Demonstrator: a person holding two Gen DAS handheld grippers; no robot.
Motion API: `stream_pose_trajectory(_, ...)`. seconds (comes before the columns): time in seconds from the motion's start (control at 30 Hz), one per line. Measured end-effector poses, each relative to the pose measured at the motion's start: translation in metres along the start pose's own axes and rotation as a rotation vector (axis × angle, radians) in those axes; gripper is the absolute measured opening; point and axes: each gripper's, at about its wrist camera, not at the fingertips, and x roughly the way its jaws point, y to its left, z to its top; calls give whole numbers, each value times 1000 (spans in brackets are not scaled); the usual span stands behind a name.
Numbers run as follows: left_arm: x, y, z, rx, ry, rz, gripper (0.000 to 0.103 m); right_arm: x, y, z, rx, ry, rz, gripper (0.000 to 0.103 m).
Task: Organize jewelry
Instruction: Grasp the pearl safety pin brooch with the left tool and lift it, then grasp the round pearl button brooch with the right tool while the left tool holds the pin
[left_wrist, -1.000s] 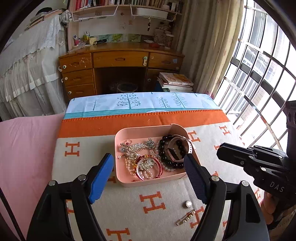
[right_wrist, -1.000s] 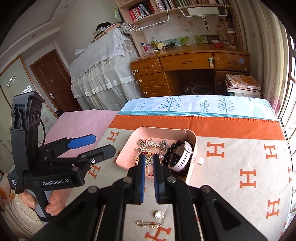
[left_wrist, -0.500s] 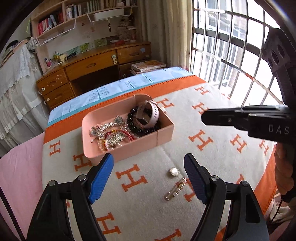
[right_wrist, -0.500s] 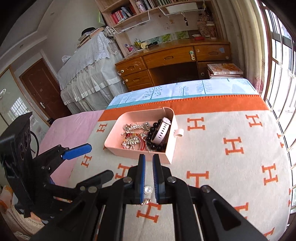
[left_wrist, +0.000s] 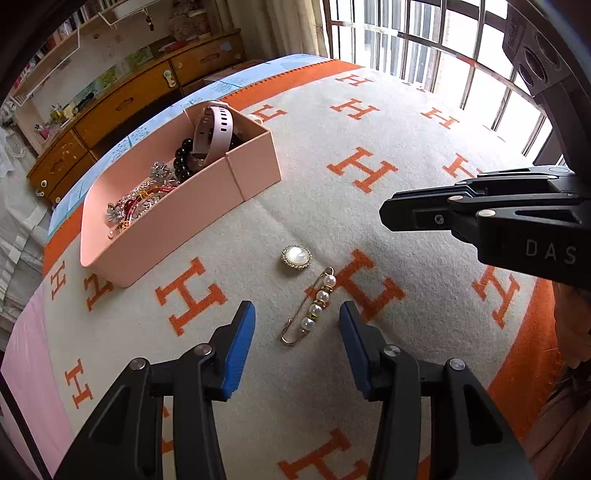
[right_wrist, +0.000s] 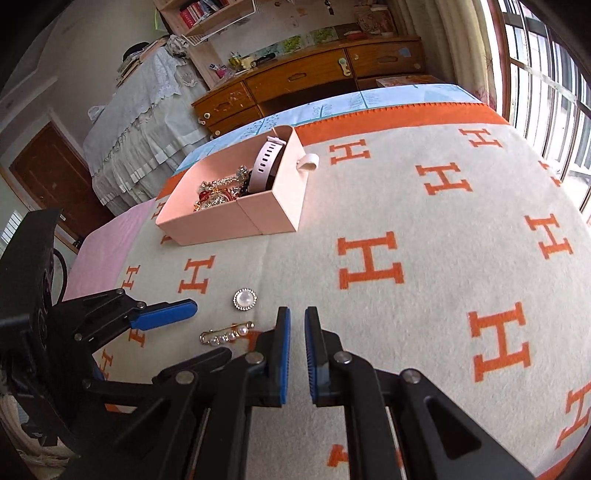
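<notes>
A gold safety-pin brooch with pearls (left_wrist: 314, 306) (right_wrist: 227, 334) lies on the H-patterned blanket, with a round pearl brooch (left_wrist: 296, 257) (right_wrist: 244, 299) just beyond it. My left gripper (left_wrist: 296, 310) (right_wrist: 212, 330) hangs low over the pin and its jaws are closing. The pin lies between the blue pads (left_wrist: 240, 339), which do not touch it. My right gripper (right_wrist: 297, 319) (left_wrist: 388, 214) hovers shut and empty just right of the pin. The pink tray (left_wrist: 177, 221) (right_wrist: 236, 221) further back holds a pink watch (left_wrist: 212, 129), black beads and sparkly pieces.
The cream and orange blanket (right_wrist: 443, 240) covers the bed, with pink sheet at its left edge. A small white loop (right_wrist: 308, 162) lies beside the tray's right wall. A wooden desk (right_wrist: 314, 74) stands past the bed, and barred windows (left_wrist: 443, 48) are on the right.
Both grippers have come down and closer to the blanket. The left one has rolled and narrowed its jaws around the pearl pin. The right one has stayed shut.
</notes>
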Motion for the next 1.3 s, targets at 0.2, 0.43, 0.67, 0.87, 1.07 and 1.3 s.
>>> stream_pose_trajectory(0.2, 2, 1, 5, 14, 32, -39, 32, 6, -6, -5, 14, 13, 23, 8)
stream_pose_trajectory(0.43, 8, 7, 14, -34, 80, -94, 15, 12, -10, -11, 24, 19, 43, 8)
stream_pose_trajectory(0.67, 9, 34, 9, -207, 72, -101, 5, 10, -7, -13, 21, 18, 44, 8)
stream_pose_trajectory(0.87, -7, 57, -9, -331, 18, -105, 5, 8, 6, -11, -17, 21, 50, 8)
stream_pose_trajectory(1.07, -30, 74, -31, -408, -37, -101, 5, 19, 31, -5, -89, 68, 68, 8)
stream_pose_trajectory(1.3, -38, 87, -54, -500, -64, -144, 5, 41, 57, 4, -179, 83, 6, 22)
